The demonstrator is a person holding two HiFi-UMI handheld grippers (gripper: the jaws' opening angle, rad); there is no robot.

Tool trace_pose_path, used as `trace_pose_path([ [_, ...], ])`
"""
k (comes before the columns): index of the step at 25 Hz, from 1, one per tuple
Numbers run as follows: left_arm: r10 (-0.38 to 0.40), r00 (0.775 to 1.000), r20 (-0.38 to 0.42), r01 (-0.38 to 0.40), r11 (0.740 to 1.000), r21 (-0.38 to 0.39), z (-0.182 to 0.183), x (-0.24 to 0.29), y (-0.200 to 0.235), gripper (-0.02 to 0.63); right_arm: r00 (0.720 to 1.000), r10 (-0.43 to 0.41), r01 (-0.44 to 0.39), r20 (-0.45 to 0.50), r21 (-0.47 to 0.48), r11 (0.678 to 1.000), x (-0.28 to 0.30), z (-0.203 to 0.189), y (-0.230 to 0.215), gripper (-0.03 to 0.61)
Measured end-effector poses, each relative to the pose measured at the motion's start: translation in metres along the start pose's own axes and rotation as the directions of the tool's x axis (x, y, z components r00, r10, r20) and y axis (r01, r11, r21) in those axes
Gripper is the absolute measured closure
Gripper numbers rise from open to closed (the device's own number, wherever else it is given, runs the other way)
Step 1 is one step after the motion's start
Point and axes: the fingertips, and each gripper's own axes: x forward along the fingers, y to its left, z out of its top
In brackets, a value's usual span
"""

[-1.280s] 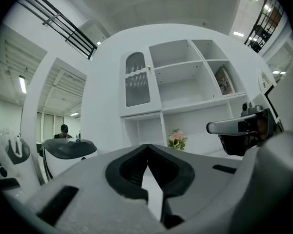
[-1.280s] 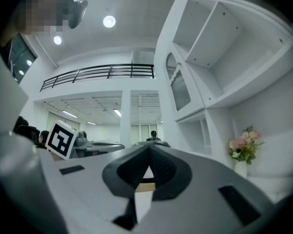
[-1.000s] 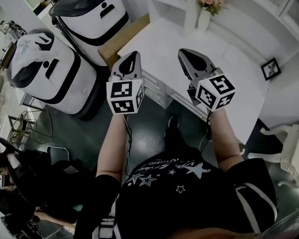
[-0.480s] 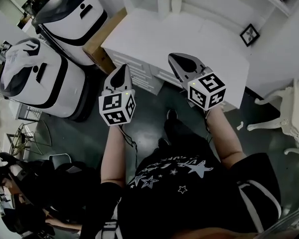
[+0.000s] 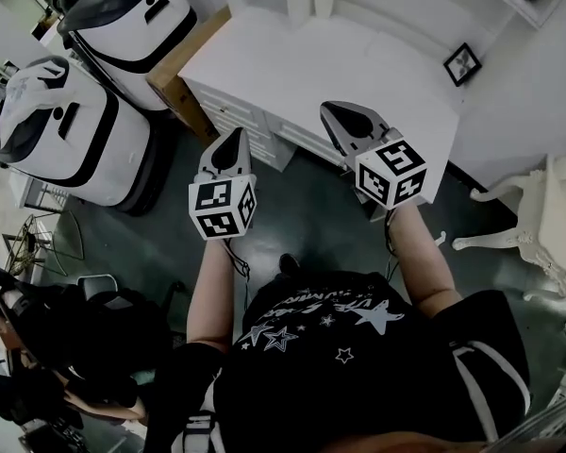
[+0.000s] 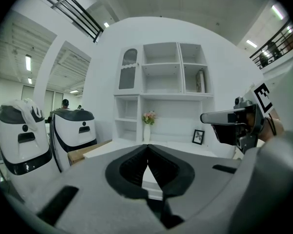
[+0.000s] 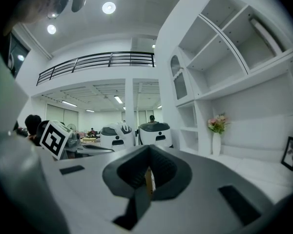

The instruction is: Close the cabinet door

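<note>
You have backed away from the white desk [image 5: 358, 64]. A second ago your grippers hung over its front edge; now a wide band of dark floor [image 5: 311, 225] lies between you and its drawers, and both grippers sit lower in the head view, over that floor. The shelf unit [image 6: 161, 77] rises from the desk's back edge, and the one door I can find, the arched door [image 6: 128, 75], fills its upper left compartment. It seems to lie flush, though I cannot say it is fully shut. Judging by that, you are either done or too far off to push anything.

Your left gripper [image 5: 232, 140] has its jaws pressed together with nothing between them. Your right gripper [image 5: 344, 121] is closed and empty too.

Little can be read. The print among the stars on your shirt [image 5: 330, 347] is too small to make out. Each marker cube [image 5: 222, 208] bears only black square patterns. The two white machines [image 5: 66, 130] past the desk's left end show no legible brand.
</note>
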Motion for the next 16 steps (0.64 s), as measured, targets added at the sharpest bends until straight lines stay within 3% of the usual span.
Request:
trace_pose_path([
  [4, 0.028, 0.999, -0.020, -0.029, 0.999, -0.028, -0.013, -0.013, -0.024, 0.606, 0.999, 0.037, -0.037, -0.019, 0.008, 0.999, -0.022, -0.008, -0.006, 0.574],
  [16, 0.069, 0.997, -0.043, -0.070, 0.997, -0.016, -0.039, -0.049, -0.098, 0.606, 0.995, 0.094, -0.093, -0.028, 0.014, 0.996, -0.097, -0.027, -0.014, 0.574],
])
